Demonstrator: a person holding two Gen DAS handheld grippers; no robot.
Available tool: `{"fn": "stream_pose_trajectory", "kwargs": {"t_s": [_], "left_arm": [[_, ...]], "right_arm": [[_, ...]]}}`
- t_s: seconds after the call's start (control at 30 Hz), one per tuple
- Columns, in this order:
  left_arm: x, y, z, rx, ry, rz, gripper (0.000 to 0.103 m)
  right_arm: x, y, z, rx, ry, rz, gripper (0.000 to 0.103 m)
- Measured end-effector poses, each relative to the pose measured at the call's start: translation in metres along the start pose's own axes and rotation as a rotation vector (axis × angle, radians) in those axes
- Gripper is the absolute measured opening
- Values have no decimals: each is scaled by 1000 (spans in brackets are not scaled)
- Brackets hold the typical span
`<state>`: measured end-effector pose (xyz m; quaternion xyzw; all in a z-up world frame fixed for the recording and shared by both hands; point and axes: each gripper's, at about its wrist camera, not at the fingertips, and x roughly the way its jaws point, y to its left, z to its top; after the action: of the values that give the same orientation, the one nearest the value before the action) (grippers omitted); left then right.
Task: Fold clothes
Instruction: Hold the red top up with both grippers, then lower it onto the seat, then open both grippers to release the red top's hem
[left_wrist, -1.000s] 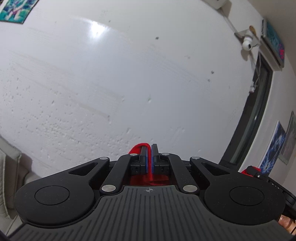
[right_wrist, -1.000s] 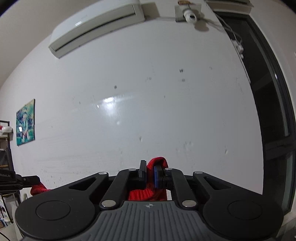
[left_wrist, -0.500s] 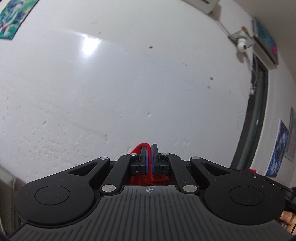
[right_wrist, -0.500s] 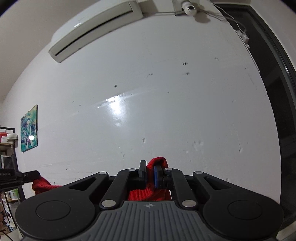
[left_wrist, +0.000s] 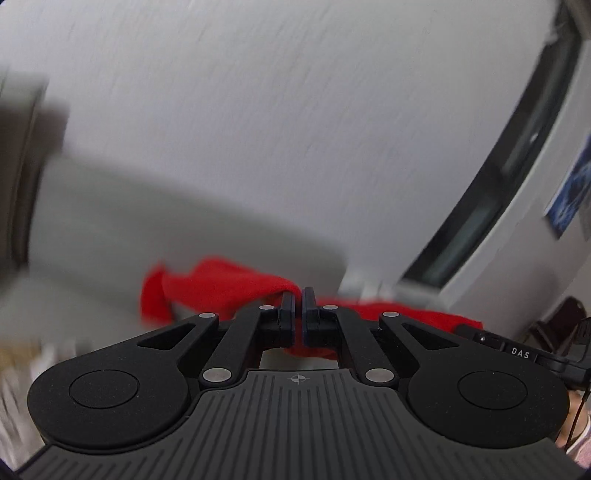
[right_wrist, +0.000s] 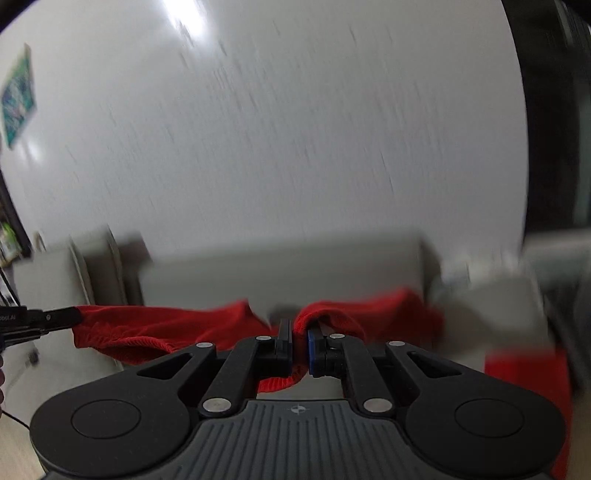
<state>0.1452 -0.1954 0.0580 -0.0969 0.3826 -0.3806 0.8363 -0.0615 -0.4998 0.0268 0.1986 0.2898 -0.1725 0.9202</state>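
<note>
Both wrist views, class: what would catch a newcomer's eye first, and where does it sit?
The bright red garment stands out against the pale wall, stretched across the lower middle of both views. The right gripper is shut on one bunched edge of it, and the left gripper on another. Behind it lies a blurred grey sofa.

Each view is taken closely along its own tongs, toward a white wall (left_wrist: 295, 129); the red garment (right_wrist: 155, 328) is shared.
</note>
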Motion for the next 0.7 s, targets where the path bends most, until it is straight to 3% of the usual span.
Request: {"fn": "stream_pose_trajectory", "kwargs": {"t_s": [0.1,0.17,0.23,0.37,0.5,0.57,0.6,0.63,0.67,0.7], "left_arm": [[59,44,-95,-111,183,97,2],[88,68,-152,-173,304,158,2],[98,77,-184,-183,361,196,1],[99,98,-226,-203,460,243,1],[84,94,-222,-146,458,247,1],[76,98,-218,-175,419,194,3],[76,100,-218,-197,408,172,8],[81,107,-222,-276,395,148,23],[85,111,-225,-336,395,147,48],[85,114,-223,-360,395,152,56]], "right_arm": [[49,-28,-93,110,208,-65,9],[64,-33,-135,152,301,-94,9],[76,-38,-180,190,394,-130,9],[68,-42,-204,235,431,-152,9],[50,-32,-190,202,422,-134,9],[47,-27,-187,193,419,-124,9],[48,-27,-185,188,413,-123,9],[50,-25,-184,188,411,-124,10],[54,-25,-182,190,410,-123,11],[58,-28,-181,202,416,-114,15]]}}
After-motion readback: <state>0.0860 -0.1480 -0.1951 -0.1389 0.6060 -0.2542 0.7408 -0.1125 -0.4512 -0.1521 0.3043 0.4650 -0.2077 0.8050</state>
